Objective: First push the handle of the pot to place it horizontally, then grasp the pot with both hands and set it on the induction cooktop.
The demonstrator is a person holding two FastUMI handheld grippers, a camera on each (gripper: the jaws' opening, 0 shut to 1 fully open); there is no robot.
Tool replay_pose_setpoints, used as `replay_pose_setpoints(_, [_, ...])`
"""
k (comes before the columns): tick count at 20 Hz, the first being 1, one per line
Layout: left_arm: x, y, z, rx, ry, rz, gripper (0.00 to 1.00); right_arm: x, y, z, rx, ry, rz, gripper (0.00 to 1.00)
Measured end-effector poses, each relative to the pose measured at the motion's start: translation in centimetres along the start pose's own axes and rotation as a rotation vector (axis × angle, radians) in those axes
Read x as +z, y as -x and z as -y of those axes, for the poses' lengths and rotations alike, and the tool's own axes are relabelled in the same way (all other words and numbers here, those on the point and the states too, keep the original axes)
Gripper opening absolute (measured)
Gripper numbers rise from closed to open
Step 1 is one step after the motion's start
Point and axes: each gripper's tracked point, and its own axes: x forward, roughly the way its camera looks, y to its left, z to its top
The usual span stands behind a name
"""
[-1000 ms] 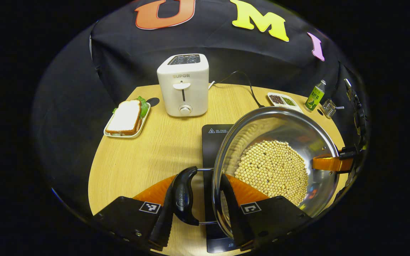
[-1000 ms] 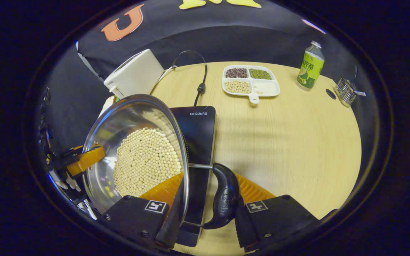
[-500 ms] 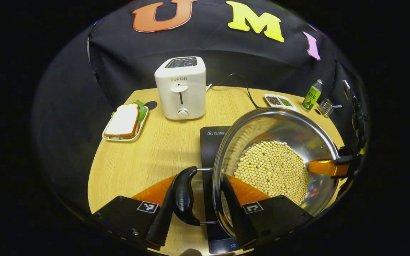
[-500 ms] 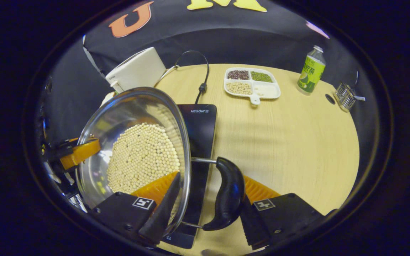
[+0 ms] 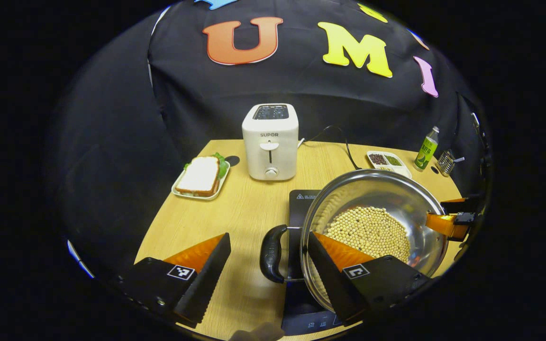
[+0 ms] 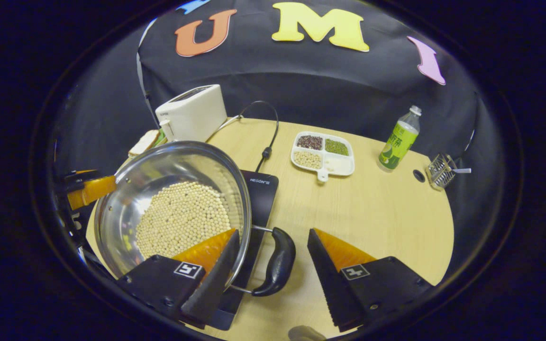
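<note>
- The pot point(image 5: 377, 222), full of pale beans, sat on the induction cooktop point(image 5: 301, 199) on the worktop point(image 5: 235, 213).
- The left hand-held gripper point(image 5: 268, 265) was spread wide, one finger inside the pot's rim, the pot's black side handle point(image 5: 271, 246) loose between its fingers.
- The right hand-held gripper point(image 6: 270, 265) was likewise wide apart around the opposite handle point(image 6: 277, 260), not pressing it.
- A toaster point(image 5: 270, 142) stood beyond the cooktop.

Pot point(image 5: 377, 227) on cooktop point(image 6: 259, 194) hogs middle; toaster point(image 5: 270, 141) and cord point(image 6: 267, 142) block behind; bare table point(image 6: 386, 208) right side, easy pass.
</note>
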Motion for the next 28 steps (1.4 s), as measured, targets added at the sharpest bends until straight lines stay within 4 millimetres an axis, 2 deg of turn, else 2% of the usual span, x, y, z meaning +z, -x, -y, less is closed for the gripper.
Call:
replay_pose_setpoints(1, [0.3,0.6,-0.2,0.015,-0.003,0.013,0.97,0.3,0.6,0.1,-0.003,0.004,0.012,0.95])
replay_pose_setpoints(3, [0.8,2.0,0.1,0.018,0.003,0.043,0.97,0.7,1.7,0.3,-0.008,0.028,0.046,0.92])
replay_pose_setpoints(6, [1.1,4.1,0.6,0.022,0.013,0.074,0.97,1.6,3.8,0.6,-0.008,0.059,0.108,0.92])
replay_pose_setpoints(7, [1.1,4.7,0.7,0.026,0.017,0.08,0.97,1.6,4.4,0.5,-0.003,0.069,0.115,0.94])
replay_pose_setpoints(9, [1.2,6.2,1.0,0.034,0.024,0.099,0.97,1.8,6.0,0.5,0.005,0.068,0.135,0.92])
replay_pose_setpoints(10, [1.4,6.9,1.2,0.037,0.024,0.11,0.97,1.8,6.8,0.8,0.002,0.067,0.146,0.95])
replay_pose_setpoints(11, [1.5,7.7,1.4,0.042,0.021,0.125,0.97,1.8,7.8,1.0,0.002,0.069,0.159,0.92])
replay_pose_setpoints(14, [2.5,11.0,2.6,0.053,0.002,0.19,0.97,2.5,11.3,2.2,-0.013,0.082,0.224,0.94])
replay_pose_setpoints(17, [4.8,15.1,4.7,0.035,0.012,0.273,0.97,3.7,15.6,3.6,-0.031,0.089,0.304,0.91])
replay_pose_setpoints(18, [5.7,16.7,5.6,0.023,0.019,0.302,0.97,4.2,17.2,4.1,-0.036,0.088,0.334,0.94])
replay_pose_setpoints(20, [7.2,19.5,7.0,0.011,0.036,0.357,0.97,5.1,20.7,5.3,-0.045,0.085,0.393,0.94])
replay_pose_setpoints(21, [8.0,20.8,7.8,0.012,0.042,0.385,0.97,5.6,22.5,6.0,-0.046,0.082,0.424,0.91])
replay_pose_setpoints(22, [8.7,22.0,8.8,0.016,0.04,0.411,0.97,6.0,24.3,6.8,-0.048,0.079,0.455,0.94])
replay_pose_setpoints(23, [9.4,23.5,9.7,0.017,0.033,0.443,0.97,6.5,26.2,7.8,-0.054,0.066,0.493,0.92])
replay_pose_setpoints(24, [10.3,24.9,10.8,0.021,0.029,0.483,0.97,6.8,28.2,8.8,-0.054,0.051,0.522,0.96])
replay_pose_setpoints(25, [11.0,26.5,11.9,0.024,0.022,0.52,0.97,7.0,30.2,9.9,-0.049,0.029,0.554,0.97])
replay_pose_setpoints(28, [11.6,31.7,14.6,0.068,0.006,0.617,0.97,6.9,35.3,13.9,-0.049,-0.006,0.625,1.0])
